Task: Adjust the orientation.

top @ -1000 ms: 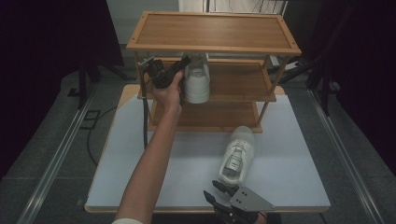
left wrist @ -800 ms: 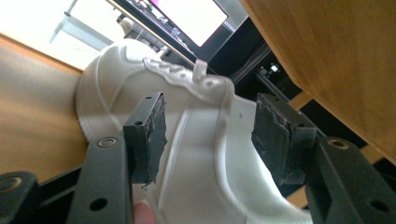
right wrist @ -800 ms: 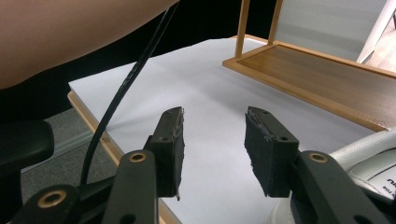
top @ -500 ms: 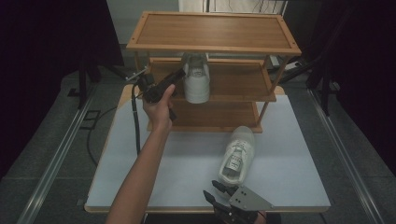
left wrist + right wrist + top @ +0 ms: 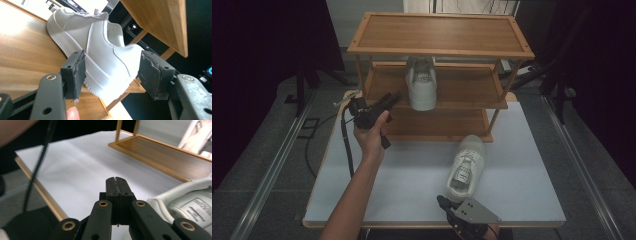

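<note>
**Left gripper clear of the shelved sneaker, right gripper closed beside the other**

Left gripper (image 5: pixel 384 104) first: its jaws stand wide apart and have just been opening, pads free of the leather. In the left gripper view the heel of the white sneaker on the shelf (image 5: pixel 100 52) sits framed in the gap between the two pads (image 5: pixel 76 72), a little way ahead of them and touching neither. From the high view, that sneaker (image 5: pixel 421 85) rests on the middle shelf of the wooden shoe rack (image 5: pixel 439 32), toe pointing away, just beyond and to the right of the gripper tips. The left hand (image 5: pixel 371 137) holds the gripper off the rack's near left post.

Over to the right gripper (image 5: pixel 451 206), at the table's near edge: jaws pressed together, nothing between them, as the right gripper view shows (image 5: pixel 116 181). Just beside it, to its right, lies the second white sneaker (image 5: pixel 190 200), heel nearest the gripper, on the white table (image 5: pixel 412 185), toe pointing towards the rack's bottom shelf (image 5: pixel 160 155).
</note>
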{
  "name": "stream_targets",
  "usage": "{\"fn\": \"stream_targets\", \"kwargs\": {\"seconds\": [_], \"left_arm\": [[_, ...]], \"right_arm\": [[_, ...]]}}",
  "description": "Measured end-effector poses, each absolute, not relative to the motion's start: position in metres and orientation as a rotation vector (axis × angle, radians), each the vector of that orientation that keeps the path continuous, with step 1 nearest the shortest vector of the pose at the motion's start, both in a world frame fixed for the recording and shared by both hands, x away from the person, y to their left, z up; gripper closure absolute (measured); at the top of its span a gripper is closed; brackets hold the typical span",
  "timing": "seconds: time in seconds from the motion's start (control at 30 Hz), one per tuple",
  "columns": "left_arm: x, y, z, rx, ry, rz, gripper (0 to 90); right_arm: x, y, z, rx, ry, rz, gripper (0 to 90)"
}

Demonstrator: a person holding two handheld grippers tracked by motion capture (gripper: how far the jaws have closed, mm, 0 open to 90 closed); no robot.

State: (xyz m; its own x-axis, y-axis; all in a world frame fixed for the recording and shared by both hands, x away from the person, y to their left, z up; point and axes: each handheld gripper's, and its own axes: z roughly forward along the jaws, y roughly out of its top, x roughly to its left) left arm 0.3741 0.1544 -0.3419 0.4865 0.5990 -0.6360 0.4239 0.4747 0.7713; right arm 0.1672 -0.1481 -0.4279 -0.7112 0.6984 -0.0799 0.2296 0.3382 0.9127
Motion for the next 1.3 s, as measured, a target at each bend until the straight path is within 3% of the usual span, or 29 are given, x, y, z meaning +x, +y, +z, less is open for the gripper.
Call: {"fn": "stream_targets", "kwargs": {"seconds": [0.3, 0.63, 0.97, 1.3], "left_arm": [[0.338, 0.166, -0.358, 1.134, 1.086, 0.124, 37.1], [0.304, 0.178, -0.391, 1.142, 1.089, 0.03, 37.8], [0.284, 0.184, -0.434, 1.183, 1.161, -0.036, 37.7], [0.277, 0.189, -0.454, 1.221, 1.201, -0.041, 37.7]], "right_arm": [[0.172, -0.146, -0.444, 0.794, 2.094, 1.106, 89.5], [0.171, -0.157, -0.446, 0.799, 2.116, 1.127, 89.6], [0.155, -0.201, -0.447, 0.901, 2.049, 1.122, 89.6], [0.156, -0.229, -0.443, 1.008, 2.02, 1.099, 89.4]]}}
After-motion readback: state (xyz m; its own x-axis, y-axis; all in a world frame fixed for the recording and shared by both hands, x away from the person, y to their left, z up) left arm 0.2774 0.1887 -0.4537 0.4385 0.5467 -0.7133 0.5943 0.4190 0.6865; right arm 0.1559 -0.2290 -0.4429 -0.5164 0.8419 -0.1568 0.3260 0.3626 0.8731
